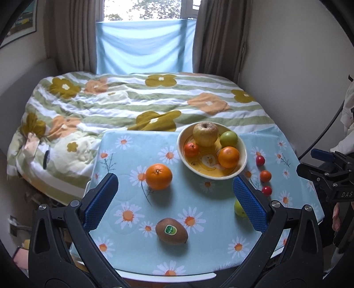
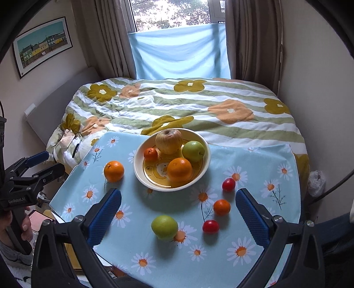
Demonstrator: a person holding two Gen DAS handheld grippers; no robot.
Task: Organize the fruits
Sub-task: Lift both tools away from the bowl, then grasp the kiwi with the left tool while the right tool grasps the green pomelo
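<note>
Behind the worktop (image 1: 199, 221) stood a bed (image 1: 132, 104) under a curtained window (image 2: 172, 13). On the daisy-print cloth sat the bowl (image 2: 141, 175), which held an apple (image 2: 168, 141), a green fruit (image 2: 193, 151), an orange (image 2: 179, 169) and a small tangerine (image 2: 150, 154). Left of the bowl lay a loose orange (image 1: 158, 176); nearer the camera than the bowl lay a kiwi (image 1: 171, 231) and a lime (image 2: 164, 227). Right of the bowl lay two tomatoes (image 2: 228, 184) (image 2: 210, 226) with a small orange fruit (image 2: 221, 207) between them. The left gripper (image 1: 174, 199) and right gripper (image 2: 178, 217) hovered above the cloth, fingers (image 1: 100, 201) spread wide, holding nothing.
</note>
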